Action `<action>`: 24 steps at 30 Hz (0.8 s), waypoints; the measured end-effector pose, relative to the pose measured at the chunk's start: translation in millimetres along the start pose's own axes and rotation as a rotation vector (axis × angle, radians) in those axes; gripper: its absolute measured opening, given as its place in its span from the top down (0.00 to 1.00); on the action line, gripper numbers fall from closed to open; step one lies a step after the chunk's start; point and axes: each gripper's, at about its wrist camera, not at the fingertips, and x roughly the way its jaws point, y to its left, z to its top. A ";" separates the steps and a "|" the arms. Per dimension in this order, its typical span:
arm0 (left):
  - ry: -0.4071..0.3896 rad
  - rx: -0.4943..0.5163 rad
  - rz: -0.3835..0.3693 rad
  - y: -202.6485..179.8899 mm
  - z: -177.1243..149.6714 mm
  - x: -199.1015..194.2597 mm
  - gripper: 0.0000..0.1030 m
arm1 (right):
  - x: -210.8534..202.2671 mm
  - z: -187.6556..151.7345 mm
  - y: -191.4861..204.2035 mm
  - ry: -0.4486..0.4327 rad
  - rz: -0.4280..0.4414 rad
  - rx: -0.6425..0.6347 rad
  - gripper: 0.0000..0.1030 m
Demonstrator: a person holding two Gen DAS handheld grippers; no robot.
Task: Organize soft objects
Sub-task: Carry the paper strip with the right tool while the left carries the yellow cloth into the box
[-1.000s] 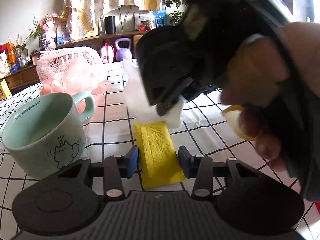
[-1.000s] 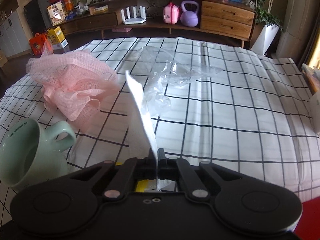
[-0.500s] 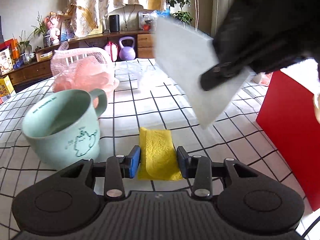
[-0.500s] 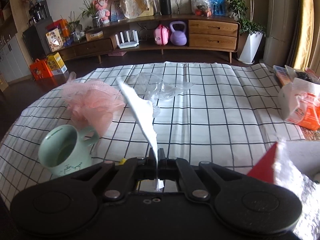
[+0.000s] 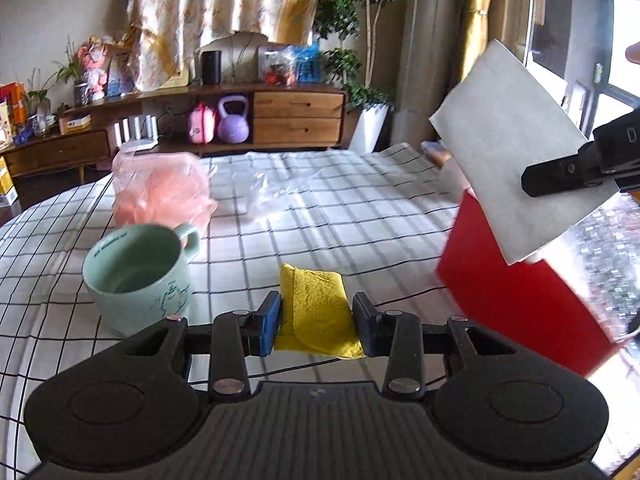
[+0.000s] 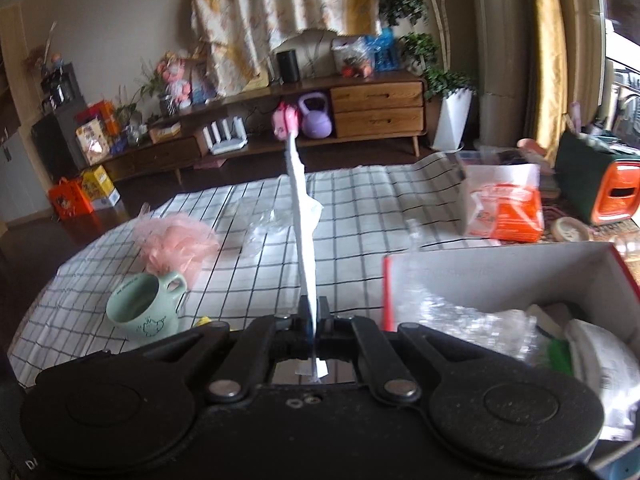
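A: Which step am I in?

B: Mid-transfer, I'd say. My right gripper [image 6: 311, 322] carries the white sheet [image 5: 516, 160], a flat soft pad, up off the worktop [image 5: 320, 232] toward the red box [image 6: 500, 276]. From the right wrist view the sheet [image 6: 306, 240] stands edge-on just left of the box opening.

A: Jaws?

B: Right jaws pressed together, pinching the sheet's lower edge. Left gripper [image 5: 316, 318] jaws partly spread, both pads against the yellow cloth [image 5: 316, 312]; I read that as a light hold, cloth raised above the worktop, left of the box.

A: Next move?

B: Swing the sheet right, over the box, lower, release. The box already holds crinkly plastic [image 6: 460, 312], so I aim for the free side. Then the yellow cloth follows. The pink mesh puff [image 5: 160, 188] waits further left, behind the green mug [image 5: 138, 276].
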 end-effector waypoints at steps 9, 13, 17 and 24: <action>-0.057 0.049 -0.109 -47.3 21.4 -41.7 0.63 | -52.5 -9.2 -59.0 -0.099 -0.063 0.100 1.00; -0.071 0.068 -0.154 -70.6 28.8 -56.4 0.63 | -72.1 -17.8 -87.6 -0.134 -0.079 0.155 1.00; -0.097 0.101 -0.203 -98.0 36.1 -69.3 0.63 | -84.0 -25.0 -119.4 -0.153 -0.101 0.207 1.00; -0.111 0.190 -0.276 -152.2 39.3 -70.9 0.63 | -83.4 -45.8 -168.5 -0.130 -0.111 0.279 0.99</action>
